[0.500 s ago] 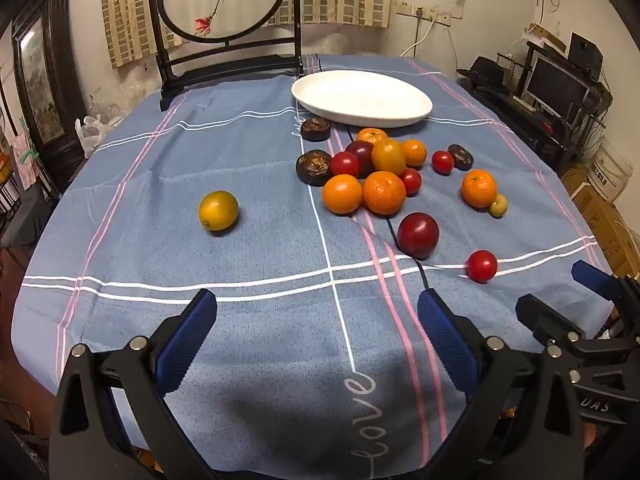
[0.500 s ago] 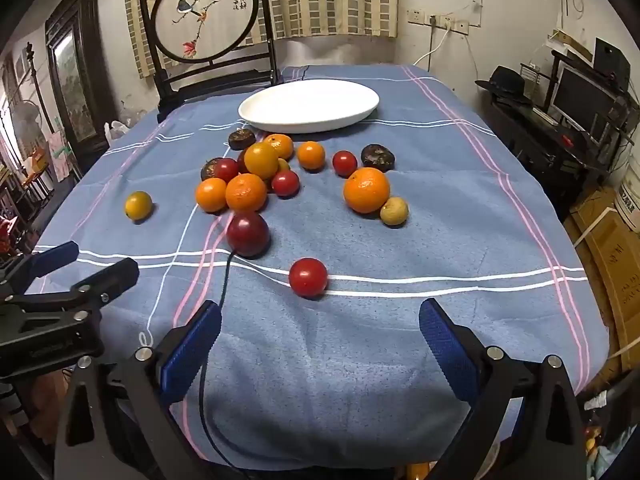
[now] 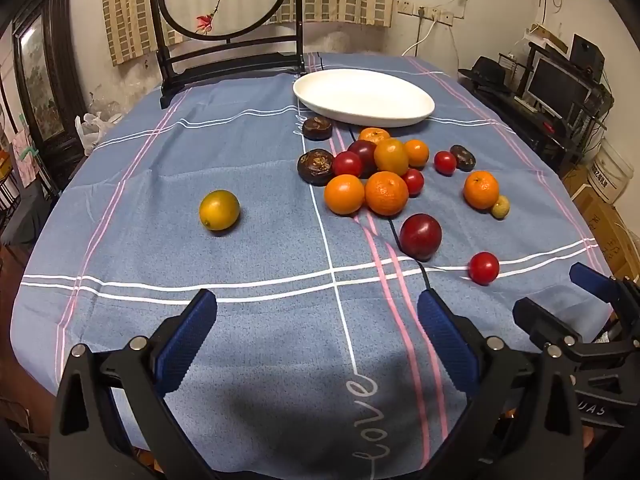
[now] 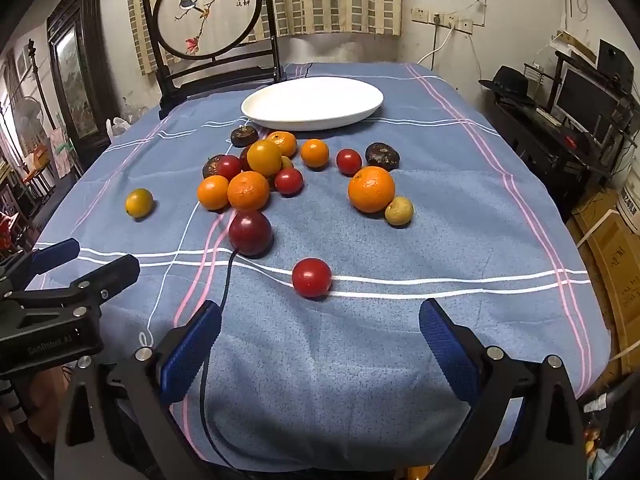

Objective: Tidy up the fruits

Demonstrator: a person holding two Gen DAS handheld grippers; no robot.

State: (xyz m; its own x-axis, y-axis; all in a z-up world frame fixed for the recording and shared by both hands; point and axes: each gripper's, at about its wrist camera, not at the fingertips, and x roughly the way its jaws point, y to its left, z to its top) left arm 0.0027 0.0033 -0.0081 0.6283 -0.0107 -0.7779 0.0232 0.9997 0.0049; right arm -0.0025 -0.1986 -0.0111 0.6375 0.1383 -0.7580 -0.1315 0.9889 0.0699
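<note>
Several fruits lie loose on the blue tablecloth [image 3: 248,144]: oranges, small red tomatoes, dark plums and brown wrinkled fruits, bunched in front of an empty white oval plate [image 3: 362,96] [image 4: 312,102]. A yellow-green citrus [image 3: 219,210] [image 4: 139,202] sits alone to the left. A dark red plum [image 3: 421,237] [image 4: 250,233] and a red tomato [image 3: 483,267] [image 4: 311,277] lie nearest. My left gripper [image 3: 318,320] hovers open over bare cloth near the front edge. My right gripper [image 4: 320,332] is open too, just short of the red tomato. Nothing is held.
A dark wooden chair [image 3: 228,60] with a round bird panel stands behind the table's far edge. A black cable [image 4: 216,340] runs from the plum toward me. A desk with a monitor [image 3: 556,88] and cardboard boxes [image 4: 612,248] fill the right side.
Both grippers have edged slightly forward toward the fruits, which look a little nearer. No fruit has moved, and both stay open.
</note>
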